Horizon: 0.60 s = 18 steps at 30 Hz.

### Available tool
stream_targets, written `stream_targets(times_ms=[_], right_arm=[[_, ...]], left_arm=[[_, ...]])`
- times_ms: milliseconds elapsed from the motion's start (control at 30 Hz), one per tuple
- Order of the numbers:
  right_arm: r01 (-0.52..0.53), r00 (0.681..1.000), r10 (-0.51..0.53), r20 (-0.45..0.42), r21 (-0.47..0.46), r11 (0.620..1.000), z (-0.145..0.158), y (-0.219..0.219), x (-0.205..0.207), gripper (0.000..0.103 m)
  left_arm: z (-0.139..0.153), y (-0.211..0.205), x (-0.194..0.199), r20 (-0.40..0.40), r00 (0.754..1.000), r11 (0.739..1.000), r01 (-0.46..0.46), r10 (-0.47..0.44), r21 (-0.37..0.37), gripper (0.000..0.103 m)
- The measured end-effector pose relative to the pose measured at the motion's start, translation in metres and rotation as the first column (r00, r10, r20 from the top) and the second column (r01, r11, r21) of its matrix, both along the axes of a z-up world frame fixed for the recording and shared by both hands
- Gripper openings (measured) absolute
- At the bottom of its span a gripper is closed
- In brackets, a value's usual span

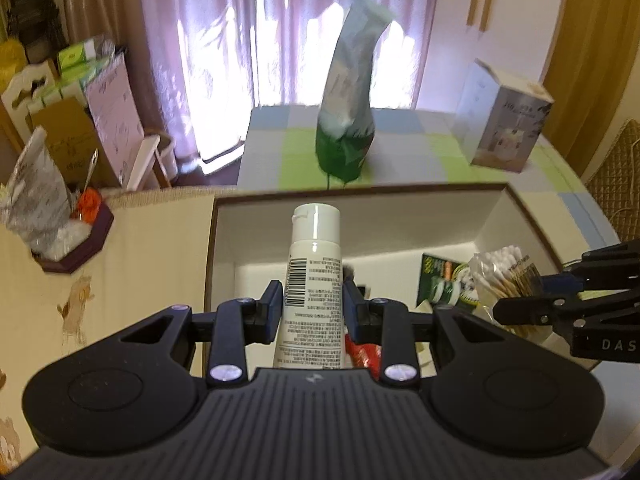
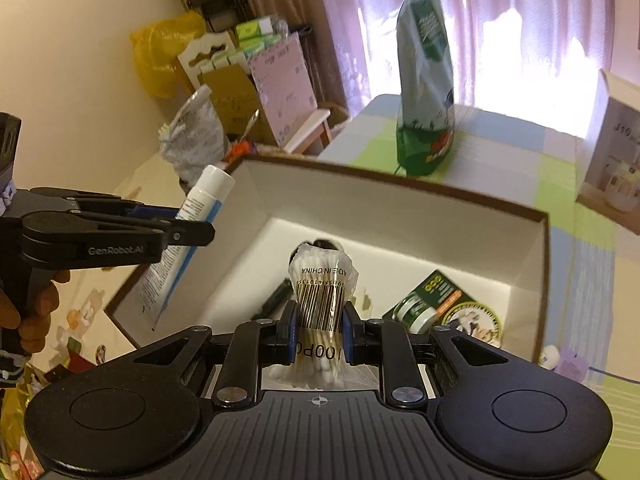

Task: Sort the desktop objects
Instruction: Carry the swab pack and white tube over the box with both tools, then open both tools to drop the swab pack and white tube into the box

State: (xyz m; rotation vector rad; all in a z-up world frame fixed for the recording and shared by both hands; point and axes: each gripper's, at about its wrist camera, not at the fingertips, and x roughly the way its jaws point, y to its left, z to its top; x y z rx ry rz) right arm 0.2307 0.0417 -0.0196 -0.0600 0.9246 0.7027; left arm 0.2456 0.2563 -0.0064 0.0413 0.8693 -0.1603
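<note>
The left hand-held gripper [image 2: 188,220], marked "GenRobot.AI", clamps a white barcoded tube [image 1: 314,276] over the open box [image 1: 360,194]'s left side. To its right, the right hand-held gripper [image 2: 319,332] pinches a cotton-swab packet [image 2: 322,304] reading "MADE IN CHINA" above the box.

Open box [image 1: 224,240] on table [image 1: 120,248], near its far edge. Tube [image 1: 312,272] above box's left part, between left gripper [image 1: 312,312] pads. Cotton swab pack [image 2: 320,304] above box's middle, between right gripper [image 2: 320,332] pads, right of tube. Packet [image 2: 444,308] on box floor, right side. Tall bag [image 1: 348,92] upright on checked surface [image 1: 420,152] behind box; carton [image 1: 504,128] right of bag. Hexagonal tray [image 1: 76,252] left of box, by table's far left edge, crumpled bag [image 1: 36,200] in it.
</note>
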Motion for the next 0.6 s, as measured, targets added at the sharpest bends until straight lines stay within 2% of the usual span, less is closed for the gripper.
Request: stream_targets(times_ms=[433,600], right_arm=[[-0.039,0.998,0.036,-0.044,-0.065,0.997,-0.032,0.015,0.007,0.024],[-0.062,0.996,0.058,-0.061,-0.078,0.995,-0.038,0.018,0.007,0.024]], left_arm=[[-0.052,0.011,0.013,-0.115,0.991,0.998,-0.064,0.066,0.019,0.027],[-0.056,0.005,0.015,-0.116,0.991,0.994,-0.054,0.066,0.099,0.028]])
